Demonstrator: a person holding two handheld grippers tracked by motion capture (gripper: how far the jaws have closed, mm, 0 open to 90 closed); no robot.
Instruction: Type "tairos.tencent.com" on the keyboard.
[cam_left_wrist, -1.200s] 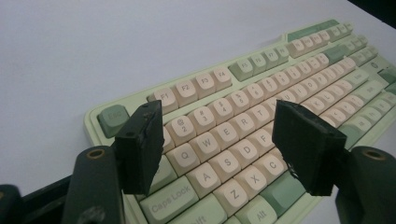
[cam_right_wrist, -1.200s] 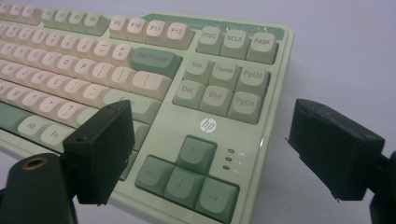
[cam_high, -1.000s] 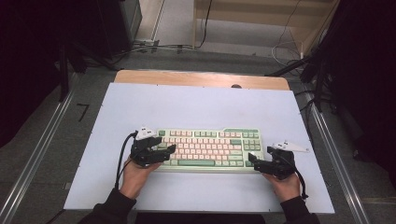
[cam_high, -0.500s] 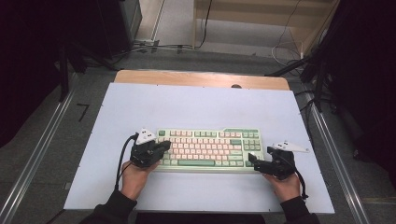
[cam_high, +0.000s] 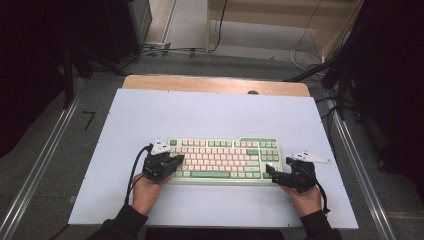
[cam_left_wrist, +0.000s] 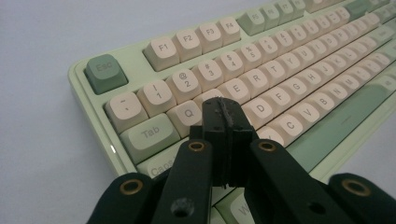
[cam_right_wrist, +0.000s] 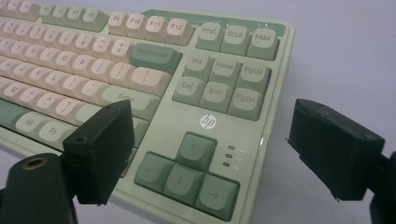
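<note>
Simply mint-and-cream keyboard (cam_high: 225, 160), flat.
</note>
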